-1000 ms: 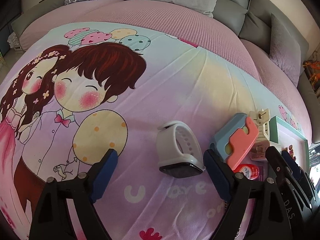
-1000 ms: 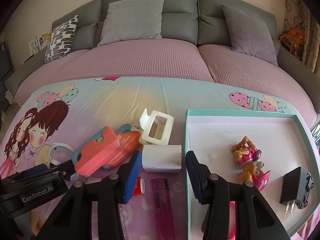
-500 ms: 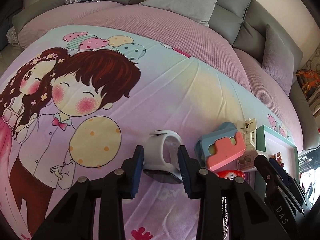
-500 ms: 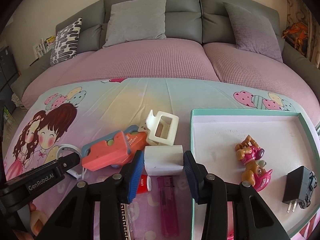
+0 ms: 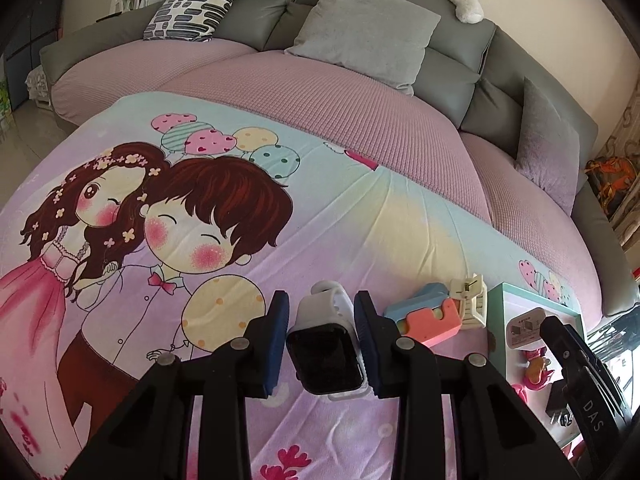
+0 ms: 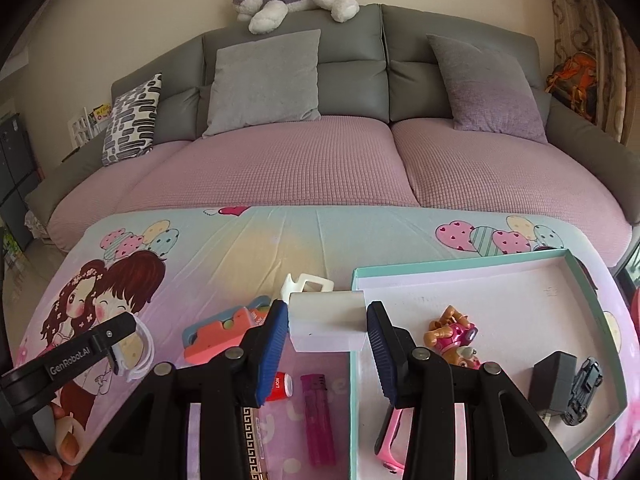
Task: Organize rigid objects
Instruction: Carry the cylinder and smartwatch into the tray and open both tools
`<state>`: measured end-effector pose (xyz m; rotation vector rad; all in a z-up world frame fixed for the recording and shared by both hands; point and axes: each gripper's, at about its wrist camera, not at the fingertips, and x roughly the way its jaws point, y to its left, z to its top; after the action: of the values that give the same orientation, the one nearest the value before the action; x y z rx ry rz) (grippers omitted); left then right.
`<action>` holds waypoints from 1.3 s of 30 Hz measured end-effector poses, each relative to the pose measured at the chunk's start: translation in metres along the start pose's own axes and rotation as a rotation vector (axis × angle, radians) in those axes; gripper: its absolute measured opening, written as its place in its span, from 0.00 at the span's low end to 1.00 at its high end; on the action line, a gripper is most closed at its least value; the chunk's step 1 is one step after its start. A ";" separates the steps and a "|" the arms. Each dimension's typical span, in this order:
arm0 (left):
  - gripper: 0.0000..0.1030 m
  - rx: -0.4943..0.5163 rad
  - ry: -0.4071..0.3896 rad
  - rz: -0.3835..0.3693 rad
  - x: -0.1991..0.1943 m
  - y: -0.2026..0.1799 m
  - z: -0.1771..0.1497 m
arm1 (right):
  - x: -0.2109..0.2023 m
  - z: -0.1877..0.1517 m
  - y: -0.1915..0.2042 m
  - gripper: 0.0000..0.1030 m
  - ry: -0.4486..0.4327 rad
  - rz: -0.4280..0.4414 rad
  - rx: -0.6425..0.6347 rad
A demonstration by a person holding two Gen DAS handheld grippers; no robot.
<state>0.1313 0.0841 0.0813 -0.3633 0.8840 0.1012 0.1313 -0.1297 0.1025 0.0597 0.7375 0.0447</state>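
My left gripper (image 5: 321,338) was clamped on the white smartwatch (image 5: 326,346), my right gripper (image 6: 327,350) on the white block (image 6: 327,326), both lifted. In the tray (image 6: 460,272) sat a toy pup (image 6: 454,334) and charger (image 6: 554,376); the lighter (image 6: 317,418), pink-blue toy (image 6: 224,330) and white clip (image 6: 306,284) remained on the counter.

Grey sofa (image 6: 352,64), pink seat covers, cream wall (image 6: 120,20).
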 end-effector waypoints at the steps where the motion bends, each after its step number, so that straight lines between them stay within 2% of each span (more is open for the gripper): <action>1: 0.34 0.003 -0.013 -0.003 -0.005 -0.002 0.001 | -0.001 0.001 -0.005 0.42 -0.003 -0.006 0.008; 9: 0.34 0.076 -0.062 -0.062 -0.025 -0.040 0.004 | -0.005 0.001 -0.060 0.42 -0.002 -0.106 0.095; 17: 0.34 0.233 -0.042 -0.165 -0.025 -0.118 -0.014 | -0.019 -0.006 -0.139 0.42 -0.011 -0.252 0.229; 23: 0.34 0.351 -0.019 -0.227 -0.015 -0.176 -0.035 | -0.031 -0.012 -0.182 0.42 -0.040 -0.328 0.296; 27: 0.34 0.413 0.008 -0.227 0.000 -0.203 -0.048 | -0.036 -0.015 -0.198 0.42 -0.066 -0.348 0.324; 31: 0.34 0.455 0.003 -0.220 0.008 -0.220 -0.056 | -0.033 -0.018 -0.205 0.42 -0.065 -0.351 0.344; 39: 0.34 0.469 0.008 -0.181 0.032 -0.225 -0.062 | -0.017 -0.023 -0.206 0.42 -0.039 -0.347 0.332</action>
<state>0.1584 -0.1495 0.0816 -0.0036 0.8495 -0.2718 0.1075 -0.3350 0.0829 0.2476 0.7022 -0.4102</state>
